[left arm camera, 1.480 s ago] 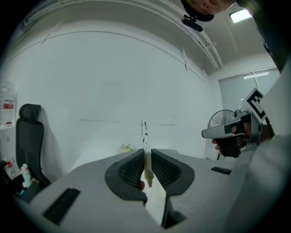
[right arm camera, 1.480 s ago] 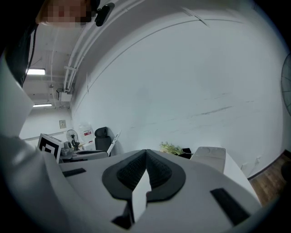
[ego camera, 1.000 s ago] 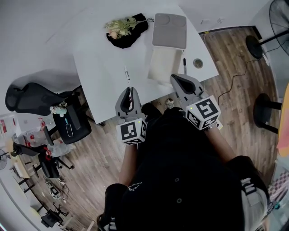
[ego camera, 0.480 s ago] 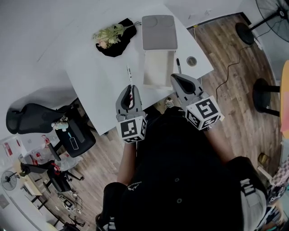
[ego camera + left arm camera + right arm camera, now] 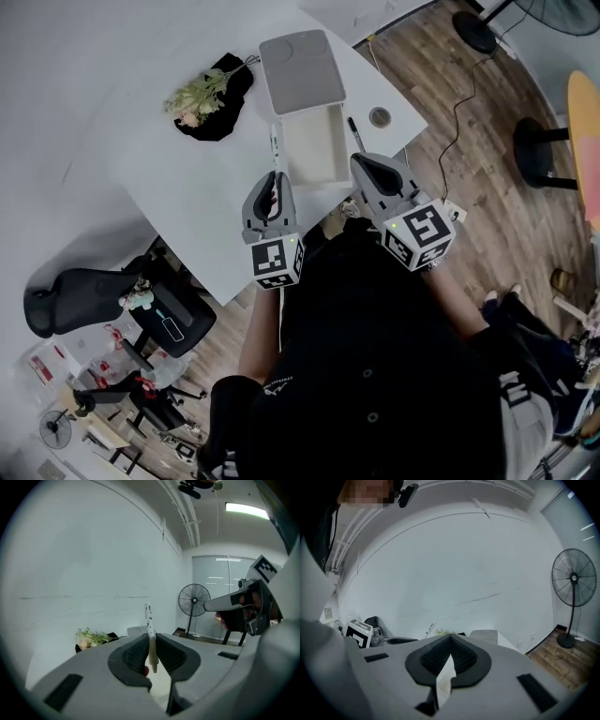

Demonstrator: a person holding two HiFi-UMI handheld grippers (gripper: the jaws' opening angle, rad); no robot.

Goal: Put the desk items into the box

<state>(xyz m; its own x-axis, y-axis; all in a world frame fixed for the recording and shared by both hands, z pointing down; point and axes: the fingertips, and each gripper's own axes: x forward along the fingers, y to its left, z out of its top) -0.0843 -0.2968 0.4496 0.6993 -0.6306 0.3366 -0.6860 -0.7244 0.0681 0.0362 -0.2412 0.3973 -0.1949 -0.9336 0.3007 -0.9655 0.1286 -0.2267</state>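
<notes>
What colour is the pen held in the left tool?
The pen is white with small dark markings; the left gripper view shows it best.

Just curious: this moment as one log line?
left hand-held gripper: holds pen | right hand-held gripper: shut, empty | box: open

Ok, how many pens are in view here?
2. The left gripper holds a white pen between its fingers; a dark pen lies on the table right of the open box. The person's body may hide more.
</notes>
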